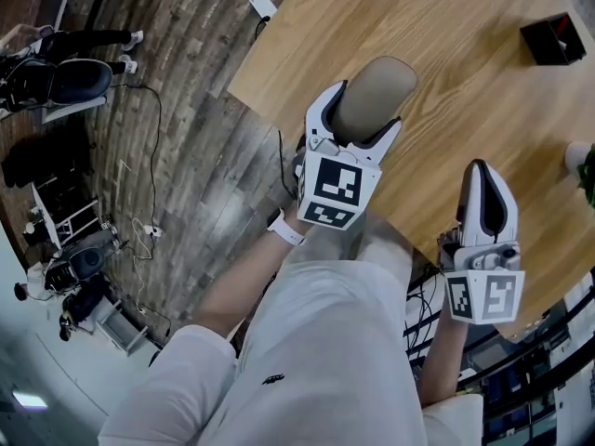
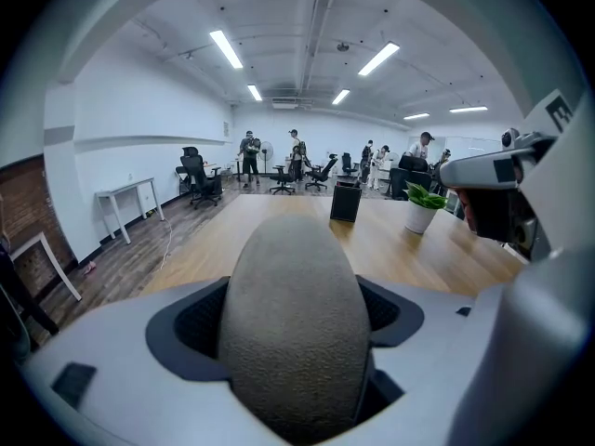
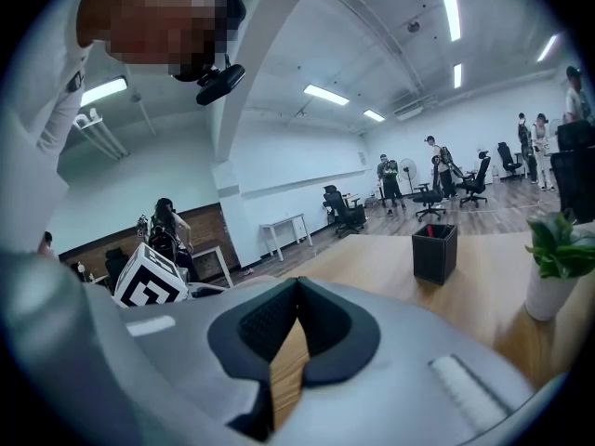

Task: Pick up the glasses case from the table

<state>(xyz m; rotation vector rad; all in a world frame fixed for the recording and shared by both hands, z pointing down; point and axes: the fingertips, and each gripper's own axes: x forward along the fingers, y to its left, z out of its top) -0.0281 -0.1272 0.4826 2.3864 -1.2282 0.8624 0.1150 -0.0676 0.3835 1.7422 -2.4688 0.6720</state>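
wood-grain table (image 1: 446, 82) filled the near end of an open office, with chairs and people far behind. the left gripper (image 1: 361, 119) was clenched on the glasses case (image 2: 293, 323), a taupe, felt-like oval wedged lengthwise between the dark pads, its rounded end poking out past the tips. the right gripper (image 3: 294, 295) was closed on nothing, its tips meeting with only a sliver of table showing through below them; it hung beside the left, near the table's edge. farther out on the table stood a black box (image 1: 553, 40) and a potted plant (image 2: 423, 207), both well apart from the case. judging by the head view, the case looked lifted clear of the wood, so the pick-up seemed essentially done; little remained beyond holding it steady.
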